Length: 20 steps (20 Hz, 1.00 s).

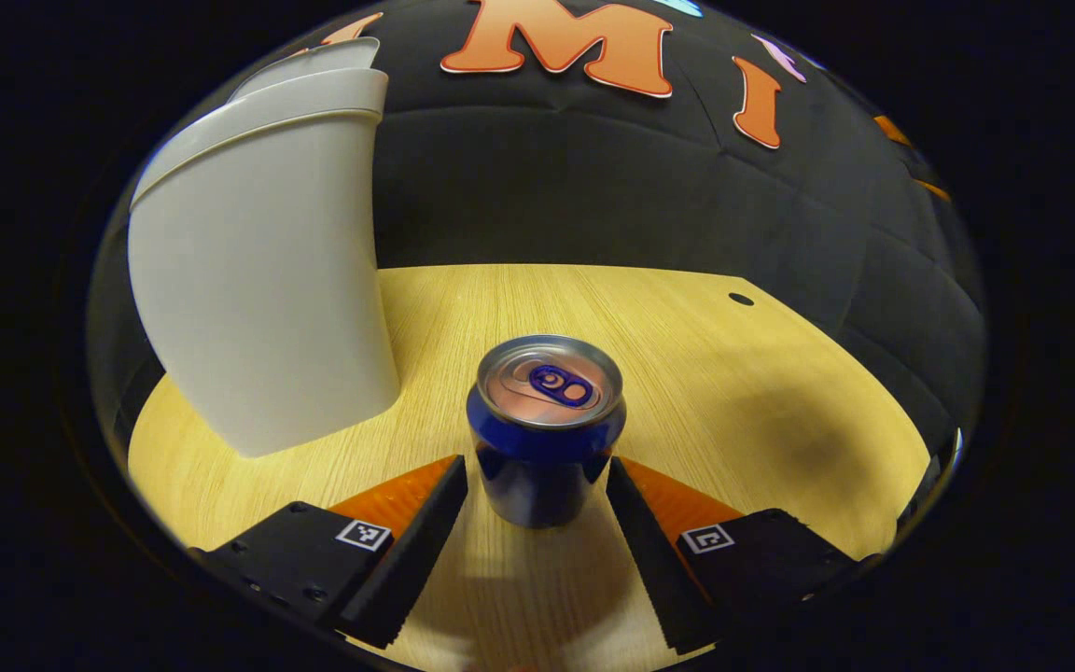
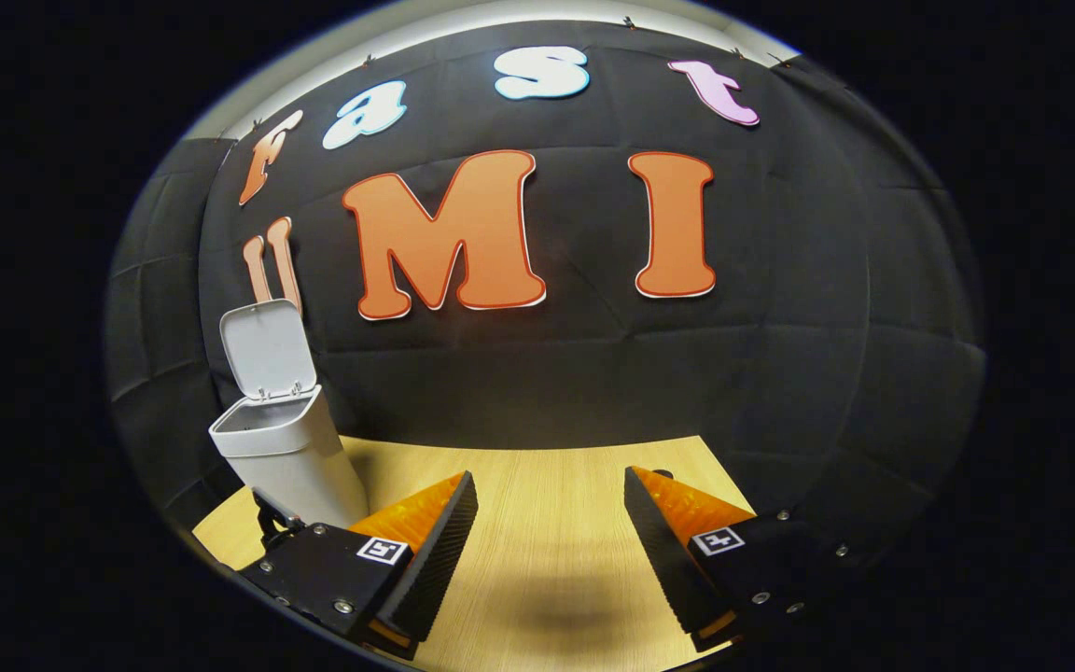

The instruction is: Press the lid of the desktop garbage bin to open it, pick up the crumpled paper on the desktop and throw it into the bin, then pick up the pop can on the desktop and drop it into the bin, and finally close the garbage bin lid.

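A blue pop can [image 1: 547,411] with a silver top stands upright on the wooden table [image 1: 761,401] in the left gripper view. My left gripper [image 1: 536,462] is open, with one finger on each side of the can's lower body, close to it or just touching. The white garbage bin [image 1: 258,280] rises to the left of the can, a short gap away. In the right gripper view the bin [image 2: 295,467] stands at the far left with its lid [image 2: 267,350] swung up. My right gripper [image 2: 550,476] hangs open over bare table with nothing between its fingers.
The black booth wall closes off the back of the table. A small dark hole [image 1: 741,299] marks the tabletop at the far right. Bare wood [image 2: 547,560] lies to the right of the bin and the can.
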{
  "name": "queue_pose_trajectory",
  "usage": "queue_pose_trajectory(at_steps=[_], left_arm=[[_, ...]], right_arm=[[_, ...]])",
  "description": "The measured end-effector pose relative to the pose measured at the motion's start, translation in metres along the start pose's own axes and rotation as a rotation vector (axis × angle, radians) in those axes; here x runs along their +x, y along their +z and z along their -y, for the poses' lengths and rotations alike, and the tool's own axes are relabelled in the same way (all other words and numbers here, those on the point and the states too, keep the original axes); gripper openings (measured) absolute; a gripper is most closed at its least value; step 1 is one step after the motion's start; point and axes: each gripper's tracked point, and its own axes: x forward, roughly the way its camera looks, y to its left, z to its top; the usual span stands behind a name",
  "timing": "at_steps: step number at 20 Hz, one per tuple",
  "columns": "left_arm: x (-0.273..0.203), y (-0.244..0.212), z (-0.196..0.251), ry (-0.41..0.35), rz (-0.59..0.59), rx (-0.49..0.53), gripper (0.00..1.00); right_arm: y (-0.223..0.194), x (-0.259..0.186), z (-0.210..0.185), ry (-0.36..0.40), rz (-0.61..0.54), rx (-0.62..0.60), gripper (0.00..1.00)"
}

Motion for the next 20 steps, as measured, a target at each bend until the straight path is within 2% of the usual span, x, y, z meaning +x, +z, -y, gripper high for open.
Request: queue_pose_trajectory(at_steps=[3,5,10,14,16,18,20], left_arm=[[-0.003,0.004,-0.002,0.008,0.016,0.013,0.97],[-0.011,0.009,0.000,-0.002,0.010,0.012,0.82],[-0.066,0.051,-0.015,-0.003,0.028,-0.015,0.81],[-0.154,0.122,-0.050,0.028,0.085,-0.061,0.81],[-0.193,0.167,-0.073,0.041,0.153,-0.111,0.80],[-0.221,0.212,-0.104,0.057,0.206,-0.176,0.79],[-0.236,0.258,-0.140,0.097,0.276,-0.185,0.79]], right_arm=[[-0.003,0.003,-0.001,-0.002,0.002,0.012,0.94],[-0.005,0.004,-0.003,0.000,-0.002,0.019,0.94],[-0.002,0.001,-0.013,0.023,0.004,0.026,0.94],[0.004,-0.001,-0.029,0.071,0.018,0.059,0.94],[0.007,0.000,-0.041,0.106,0.028,0.088,0.94],[0.013,0.000,-0.051,0.142,0.041,0.113,0.94],[0.019,0.003,-0.056,0.153,0.062,0.118,0.94]])
